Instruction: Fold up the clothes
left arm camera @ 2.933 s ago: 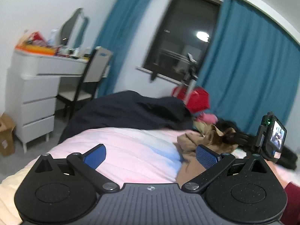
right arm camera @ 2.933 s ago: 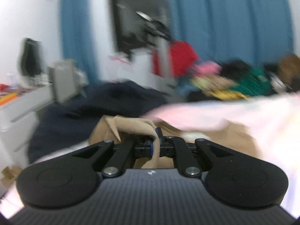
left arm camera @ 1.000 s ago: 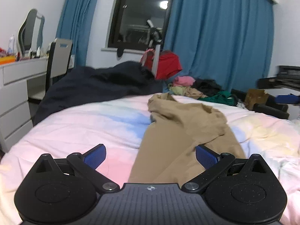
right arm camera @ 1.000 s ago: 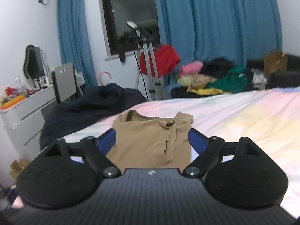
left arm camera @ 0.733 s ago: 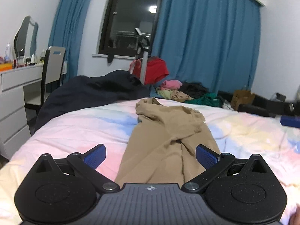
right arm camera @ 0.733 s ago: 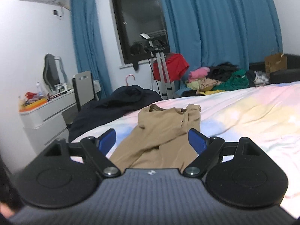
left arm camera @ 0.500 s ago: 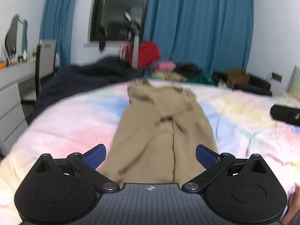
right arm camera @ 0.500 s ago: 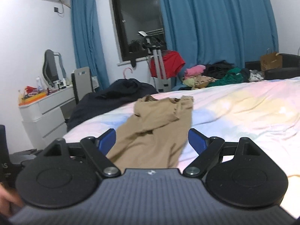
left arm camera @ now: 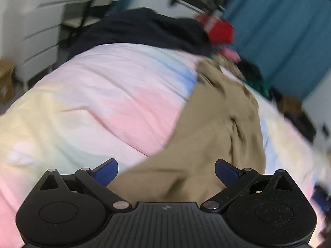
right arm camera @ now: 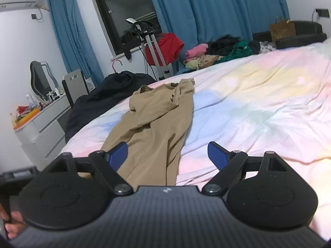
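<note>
Your left hand-held gripper (left arm camera: 166, 170) hangs with its blue-padded fingers spread wide and empty, low over the near end of the tan, soft-fabric garment (left arm camera: 217, 128); that view is blurred. Your right hand-held gripper (right arm camera: 167, 155) is likewise spread apart and holding nothing, above the same garment's near edge. The garment lies stretched lengthwise on the bed with the pastel pink, yellow and blue sheet (right arm camera: 258, 95), its far end bunched and partly doubled over, beside a dark navy heap of cloth (right arm camera: 107, 97).
</note>
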The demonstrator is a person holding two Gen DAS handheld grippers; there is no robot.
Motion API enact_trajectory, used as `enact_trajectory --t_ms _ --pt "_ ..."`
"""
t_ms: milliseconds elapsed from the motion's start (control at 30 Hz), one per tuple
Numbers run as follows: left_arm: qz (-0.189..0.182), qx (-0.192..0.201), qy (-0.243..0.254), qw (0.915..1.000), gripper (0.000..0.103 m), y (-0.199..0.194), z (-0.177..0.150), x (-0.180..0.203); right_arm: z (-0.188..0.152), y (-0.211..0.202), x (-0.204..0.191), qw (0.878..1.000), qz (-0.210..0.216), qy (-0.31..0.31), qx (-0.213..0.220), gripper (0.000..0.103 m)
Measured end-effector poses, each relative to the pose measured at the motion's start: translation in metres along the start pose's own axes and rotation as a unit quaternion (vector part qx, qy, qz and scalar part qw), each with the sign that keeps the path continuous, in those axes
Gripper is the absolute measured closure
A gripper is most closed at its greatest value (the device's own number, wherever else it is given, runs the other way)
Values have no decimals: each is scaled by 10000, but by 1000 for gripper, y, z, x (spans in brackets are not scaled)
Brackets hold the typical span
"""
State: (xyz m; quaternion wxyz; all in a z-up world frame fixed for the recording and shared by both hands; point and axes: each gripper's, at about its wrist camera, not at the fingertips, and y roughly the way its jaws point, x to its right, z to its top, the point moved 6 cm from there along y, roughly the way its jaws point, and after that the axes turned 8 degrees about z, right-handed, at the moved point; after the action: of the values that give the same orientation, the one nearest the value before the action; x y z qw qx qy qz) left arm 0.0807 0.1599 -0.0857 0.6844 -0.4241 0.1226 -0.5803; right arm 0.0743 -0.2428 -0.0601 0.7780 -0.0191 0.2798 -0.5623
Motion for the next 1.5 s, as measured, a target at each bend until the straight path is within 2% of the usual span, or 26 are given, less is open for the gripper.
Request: enact_trajectory --t_ms 133,233,367,467,500,567,633,667,700,833,900,967,1067,1133,1200,1267,1300,1333,1367,1400,1433,1500 --pt "311 -278 -648 9970 7 4 3 -36 -2 5 5 9998 81 158 -88 18" --pt "318 -668 -1136 9908 15 15 -3 -50 -4 10 7 9994 125 267 -202 18" --pt "495 -817 -987 9905 22 17 -8 -48 -8 14 10 9987 149 375 -300 18" --pt "733 -924 -818 9896 42 18 -14 -44 -9 17 13 9979 158 505 -365 18" --pt "745 -970 -705 9900 51 17 -16 -41 -10 17 14 9976 170 555 -386 18" --pt "724 -1016 -471 9911 63 10 -20 -37 -11 18 15 9969 195 630 -430 17" --pt "640 -937 -47 9935 78 3 -28 -25 -12 19 15 9963 225 696 -461 18" --pt "597 -896 167 9940 94 -1 -31 -19 -13 19 16 9960 242 726 -470 18" --pt "525 -845 429 9941 96 -4 -36 -10 -13 19 16 9956 259 756 -480 18" --pt "485 -298 1338 9894 99 -31 -42 15 -16 18 13 9941 386 860 -531 18" --pt "508 126 1867 9810 99 -49 -43 30 -17 18 12 9937 400 879 -562 18" --pt "455 617 2509 9650 99 -70 -49 47 -18 18 11 9933 412 898 -593 18" --pt "296 976 3336 9372 99 -94 -68 75 -19 19 11 9922 453 975 -639 18" --pt "124 951 3843 9182 99 -96 -85 92 -20 21 11 9911 484 1031 -685 18" --pt "-159 607 4162 9071 97 -90 -100 105 -23 23 10 9901 506 1063 -763 18" --pt "-354 -68 4281 9030 94 -75 -112 110 -26 24 10 9889 525 1085 -864 18" --pt "-462 -368 4303 9007 87 -68 -117 111 -28 25 10 9883 534 1096 -914 17" --pt "-597 -622 4248 9012 86 -64 -118 112 -31 27 10 9869 563 1127 -1010 17" --pt "-732 -873 4187 9010 68 -61 -119 113 -34 28 11 9847 599 1200 -1109 18" --pt "-872 -1046 4027 9051 51 -60 -115 111 -37 30 11 9824 636 1274 -1209 18" --pt "-1013 -1215 3859 9089 47 -60 -112 109 -41 31 13 9794 679 1396 -1295 18" --pt "-1301 -1302 3224 9285 40 -61 -94 98 -47 33 16 9722 805 1674 -1427 18"
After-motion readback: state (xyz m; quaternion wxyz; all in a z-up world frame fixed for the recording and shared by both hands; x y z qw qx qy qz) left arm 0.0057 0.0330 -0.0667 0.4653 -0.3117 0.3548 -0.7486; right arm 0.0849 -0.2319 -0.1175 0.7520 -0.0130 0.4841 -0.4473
